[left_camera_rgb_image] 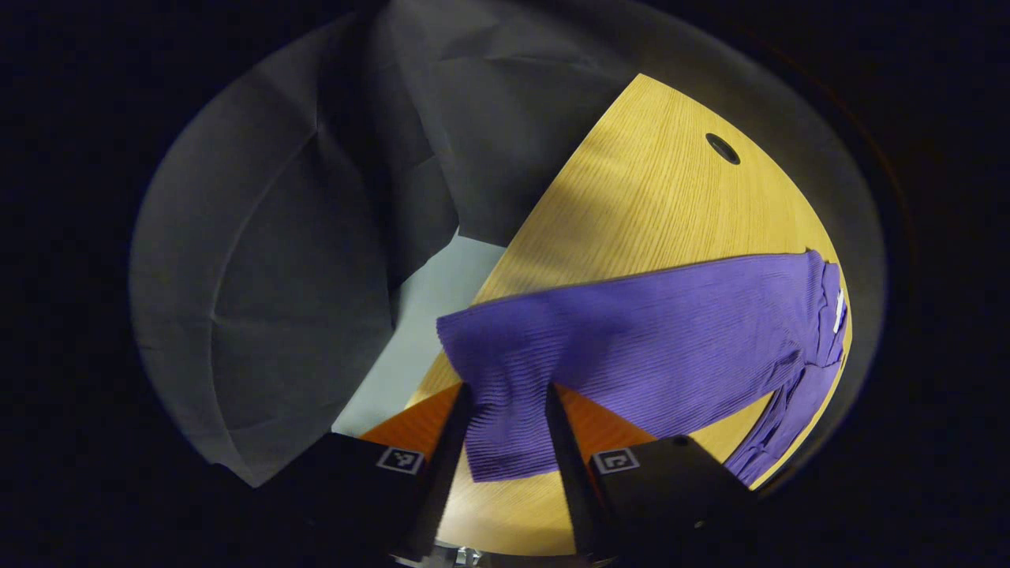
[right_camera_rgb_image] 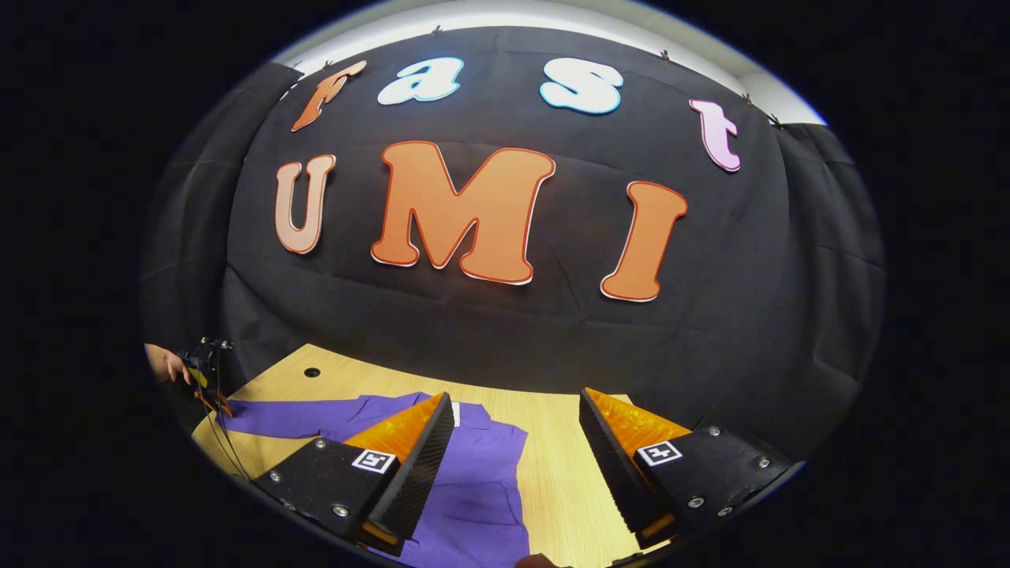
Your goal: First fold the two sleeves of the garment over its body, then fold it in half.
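Left gripper view looks along the left gripper, whose two fingers straddle a flap of the purple ribbed garment — most likely a sleeve end or a bottom corner, though I cannot tell which. The cloth lies between the fingers with a gap showing on each side, so the gripper is spread around it, not yet pinching. From here the garment's long axis runs away to the right across the wooden bench, ending at a collar with a small white tag; a second strip of purple hangs along the bench's near right edge. A dark round grommet hole sits in the bare wood beyond the cloth.

Right gripper view shows the right gripper held above the bench with its fingers wide apart and nothing between them. The garment lies flat below and to its left, with bare wood under the right finger. Farther off at the left edge, a hand holds the other gripper at the garment's far tip.

Judging from this, the left gripper is the nearer one (it already brackets the cloth), and the coming move turns on closing there and carrying that flap rightward along the long axis, over the body
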### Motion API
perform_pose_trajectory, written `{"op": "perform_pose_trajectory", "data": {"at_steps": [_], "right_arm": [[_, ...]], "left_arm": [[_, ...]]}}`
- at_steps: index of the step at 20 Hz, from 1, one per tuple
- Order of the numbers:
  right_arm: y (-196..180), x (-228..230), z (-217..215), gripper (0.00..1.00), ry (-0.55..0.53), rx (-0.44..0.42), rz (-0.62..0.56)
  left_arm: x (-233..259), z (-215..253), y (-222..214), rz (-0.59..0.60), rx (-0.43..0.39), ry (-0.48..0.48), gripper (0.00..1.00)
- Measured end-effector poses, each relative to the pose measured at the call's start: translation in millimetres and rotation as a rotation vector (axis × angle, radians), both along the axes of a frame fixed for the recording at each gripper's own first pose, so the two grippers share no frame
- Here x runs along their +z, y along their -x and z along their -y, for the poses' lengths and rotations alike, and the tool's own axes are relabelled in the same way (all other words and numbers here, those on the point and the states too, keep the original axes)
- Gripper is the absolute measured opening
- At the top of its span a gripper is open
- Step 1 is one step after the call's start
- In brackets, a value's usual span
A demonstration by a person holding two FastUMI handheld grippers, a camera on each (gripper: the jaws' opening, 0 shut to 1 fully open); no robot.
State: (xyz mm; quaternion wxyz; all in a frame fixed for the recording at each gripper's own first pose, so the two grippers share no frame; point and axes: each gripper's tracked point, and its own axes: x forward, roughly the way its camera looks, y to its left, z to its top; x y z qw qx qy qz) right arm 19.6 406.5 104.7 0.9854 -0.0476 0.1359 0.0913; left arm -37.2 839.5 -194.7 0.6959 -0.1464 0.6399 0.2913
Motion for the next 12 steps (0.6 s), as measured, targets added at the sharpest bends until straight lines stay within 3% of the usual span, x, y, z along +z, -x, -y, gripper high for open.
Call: {"op": "perform_pose_trajectory", "data": {"at_steps": [2,4,7,12], "right_arm": [[2,-3,7,0.95,0.024,0.009,0.000],[1,-6,18,0.95,0.031,0.015,-0.013],[-3,-3,38,0.95,0.016,0.005,-0.007],[-7,1,58,0.95,-0.015,0.016,0.017]], "left_arm": [[-2,8,-8,0.010,0.000,0.007,0.42],[0,13,-10,-0.002,-0.015,-0.003,0.13],[15,25,-18,0.055,-0.039,-0.010,0.06],[63,69,-44,0.144,-0.121,-0.018,0.06]]}}
